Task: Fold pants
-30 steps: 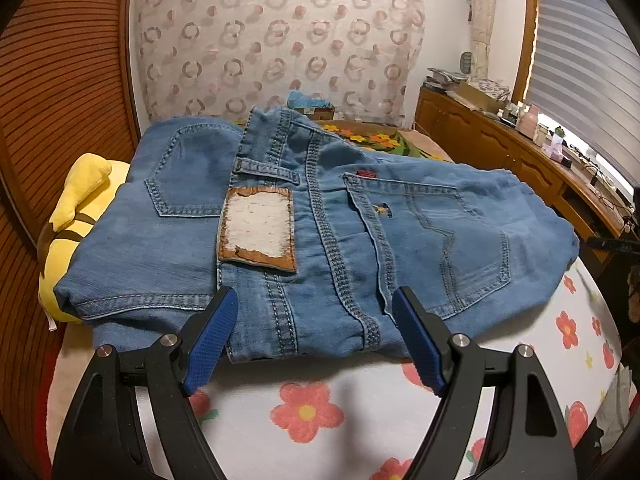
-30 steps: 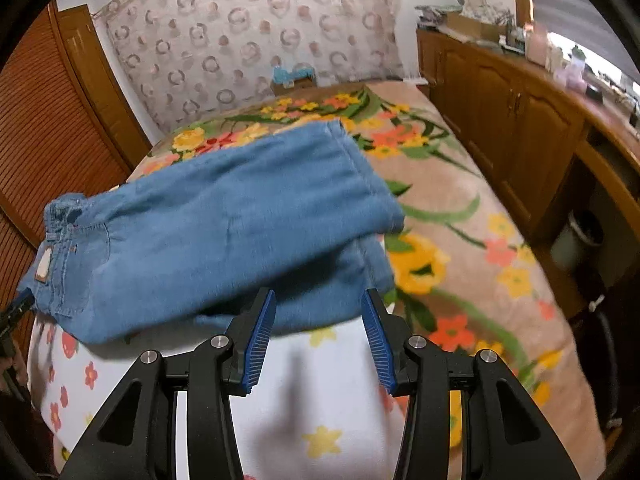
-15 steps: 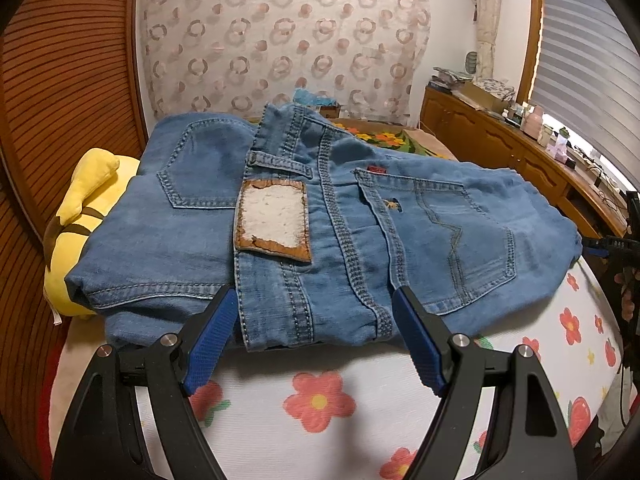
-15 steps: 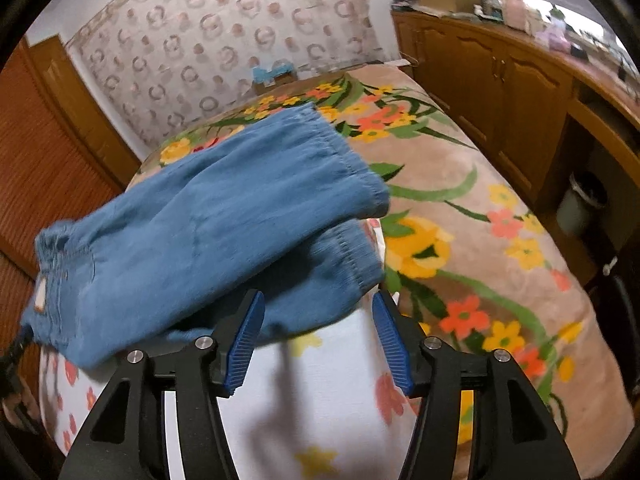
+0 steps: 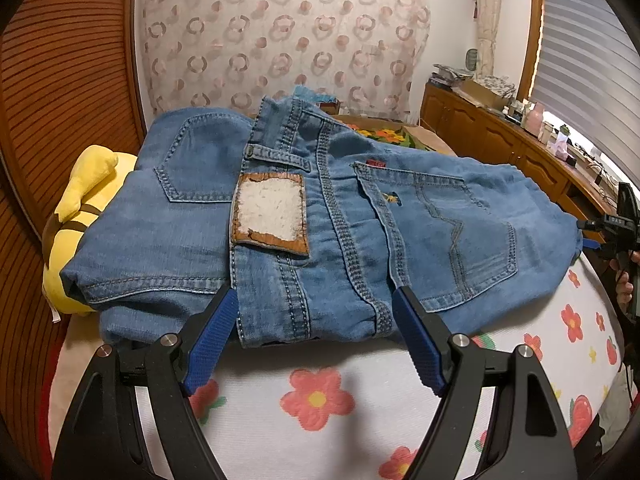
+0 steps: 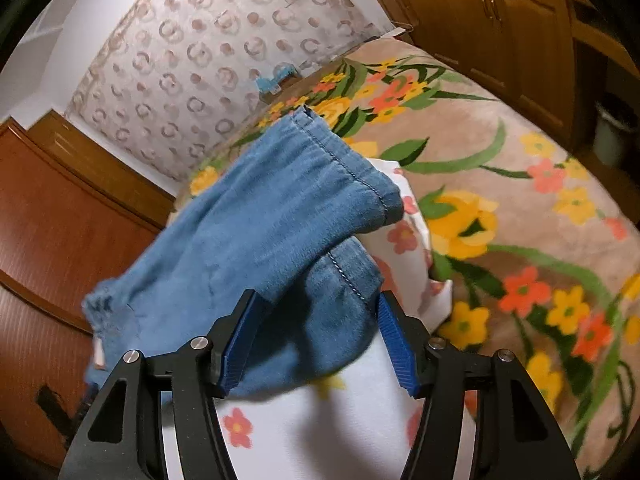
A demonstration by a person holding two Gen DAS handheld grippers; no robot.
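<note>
Blue jeans (image 5: pixel 320 220) lie folded lengthwise on the bed, with the waistband, a worn leather patch (image 5: pixel 270 214) and the back pockets facing the left wrist view. My left gripper (image 5: pixel 315 294) is open, its blue pads on either side of the waistband edge without pressing it. In the right wrist view the two leg ends (image 6: pixel 280 208) lie stacked and crossed. My right gripper (image 6: pixel 319 298) has its jaws opening, and the lower leg's hem (image 6: pixel 344 276) sits between the fingers, untouched by the pads.
A yellow plush toy (image 5: pixel 80 216) lies under the left side of the jeans. The white flowered sheet (image 5: pixel 320 400) covers the near bed, and a floral blanket (image 6: pixel 520 200) covers the far part. Wooden cabinets (image 5: pixel 500 140) run along the right, with wooden panels on the left.
My right gripper has rolled, moved closer to the leg ends and widened its jaws, so the lower hem now lies between its fingers. The left gripper has stayed where it was.
</note>
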